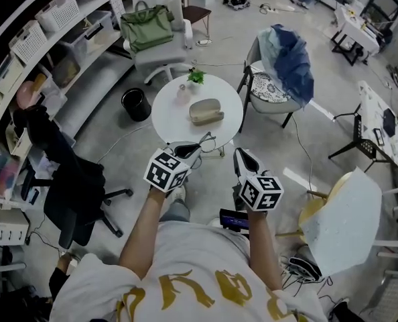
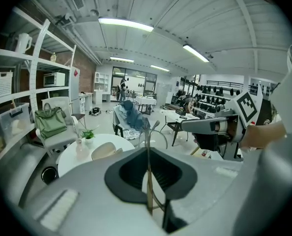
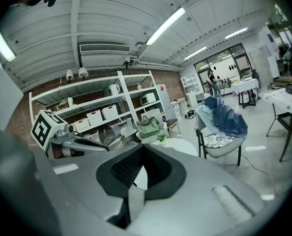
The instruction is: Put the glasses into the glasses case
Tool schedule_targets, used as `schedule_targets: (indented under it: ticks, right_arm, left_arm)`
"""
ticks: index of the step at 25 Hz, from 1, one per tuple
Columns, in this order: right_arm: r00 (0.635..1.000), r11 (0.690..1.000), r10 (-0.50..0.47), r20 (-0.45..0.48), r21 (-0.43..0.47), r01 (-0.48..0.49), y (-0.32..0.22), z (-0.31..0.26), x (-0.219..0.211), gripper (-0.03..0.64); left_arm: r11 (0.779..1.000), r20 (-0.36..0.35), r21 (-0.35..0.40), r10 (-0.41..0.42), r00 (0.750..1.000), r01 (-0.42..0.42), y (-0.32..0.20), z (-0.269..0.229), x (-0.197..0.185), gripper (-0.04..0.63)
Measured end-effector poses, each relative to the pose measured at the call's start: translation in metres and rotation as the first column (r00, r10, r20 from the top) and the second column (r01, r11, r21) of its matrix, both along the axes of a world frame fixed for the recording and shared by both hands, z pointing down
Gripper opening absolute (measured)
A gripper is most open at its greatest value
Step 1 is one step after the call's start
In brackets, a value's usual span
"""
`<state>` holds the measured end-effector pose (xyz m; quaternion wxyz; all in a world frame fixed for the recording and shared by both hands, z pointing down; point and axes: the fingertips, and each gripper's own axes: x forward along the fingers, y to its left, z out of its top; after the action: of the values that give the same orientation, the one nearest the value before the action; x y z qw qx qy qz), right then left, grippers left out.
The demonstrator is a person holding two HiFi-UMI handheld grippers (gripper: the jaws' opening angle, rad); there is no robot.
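The beige glasses case (image 1: 206,111) lies closed on the round white table (image 1: 169,116); in the left gripper view the glasses case (image 2: 105,150) shows left of my jaws. My left gripper (image 1: 187,151) hovers over the table's near edge, shut on the thin-framed glasses (image 1: 204,141). In its own view the left gripper (image 2: 147,149) pinches the frame, and the glasses (image 2: 156,134) stick up beyond the tips. The right gripper (image 1: 242,155) hangs beside it off the table's right front edge. Seen in its own view, the right gripper (image 3: 142,150) is shut with nothing between its jaws.
A small green plant (image 1: 195,78) and a pale bottle (image 1: 183,93) stand at the table's far side. A grey chair with a green bag (image 1: 147,27) stands behind, a chair draped in blue cloth (image 1: 289,62) to the right, a black bin (image 1: 135,104) and shelving (image 1: 31,39) left.
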<state>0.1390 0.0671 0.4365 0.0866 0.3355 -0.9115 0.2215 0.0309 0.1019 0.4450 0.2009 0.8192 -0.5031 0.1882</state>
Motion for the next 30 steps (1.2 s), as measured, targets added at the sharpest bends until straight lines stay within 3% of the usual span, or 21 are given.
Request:
schedule_targets:
  ticks: [10, 16, 21, 25, 30]
  right_arm:
    - [0.983, 0.983, 0.167, -0.071, -0.066, -0.172, -0.074, 0.033, -0.064, 0.023]
    - [0.96, 0.963, 0.253, -0.123, -0.067, -0.262, -0.115, 0.039, -0.117, 0.023]
    - [0.931, 0.937, 0.327, -0.16, -0.076, -0.342, -0.135, 0.05, -0.12, 0.023]
    - [0.903, 0.903, 0.408, -0.136, -0.082, -0.421, -0.153, 0.047, -0.117, 0.023]
    - [0.898, 0.901, 0.416, -0.143, -0.066, -0.428, -0.163, 0.043, -0.13, 0.023]
  left_arm:
    - [0.99, -0.07, -0.055, 0.127, 0.989, -0.131, -0.09, 0.035, -0.069, 0.017]
    - [0.962, -0.087, -0.082, 0.254, 0.963, -0.261, -0.151, 0.051, -0.108, 0.017]
    - [0.945, -0.109, -0.103, 0.3, 0.948, -0.311, -0.182, 0.066, -0.122, 0.015]
    - [0.932, -0.117, -0.109, 0.334, 0.935, -0.346, -0.197, 0.073, -0.125, 0.017]
    - [0.925, -0.129, -0.132, 0.34, 0.932, -0.356, -0.209, 0.082, -0.132, 0.017]
